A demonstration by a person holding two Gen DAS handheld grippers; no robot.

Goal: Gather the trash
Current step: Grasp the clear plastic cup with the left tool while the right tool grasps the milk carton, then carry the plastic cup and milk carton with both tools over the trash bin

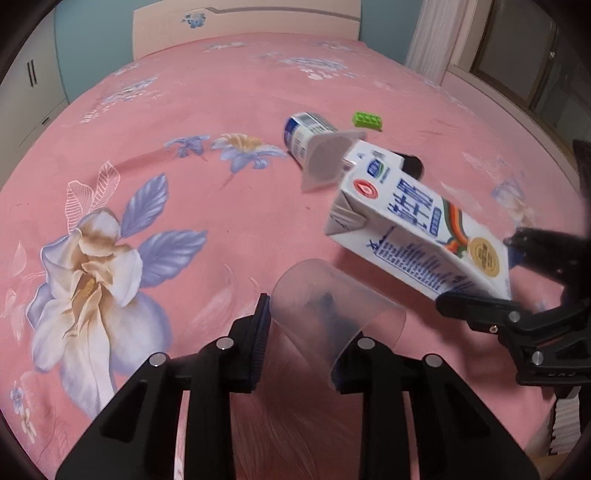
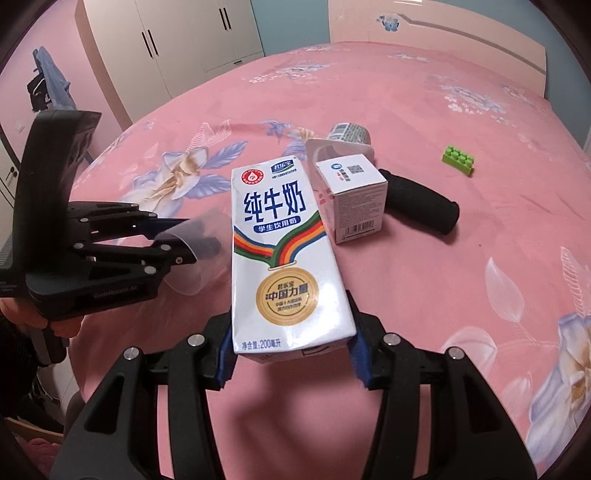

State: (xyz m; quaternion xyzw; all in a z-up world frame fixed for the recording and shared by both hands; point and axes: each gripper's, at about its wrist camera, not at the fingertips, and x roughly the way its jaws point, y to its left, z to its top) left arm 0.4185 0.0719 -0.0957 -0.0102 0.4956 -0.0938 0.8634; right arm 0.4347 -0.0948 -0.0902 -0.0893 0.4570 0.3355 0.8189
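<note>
My left gripper is shut on a clear plastic cup, held above the pink bed; it also shows at the left of the right wrist view with the cup. My right gripper is shut on a white milk carton and holds it up off the bed. In the left wrist view the carton is at the right, in the right gripper. A yogurt cup lies on its side further back, and a small white box stands by it.
A green toy brick and a black foam grip lie on the pink floral bedspread. The headboard is at the back, white wardrobes at the left, and a curtain at the right.
</note>
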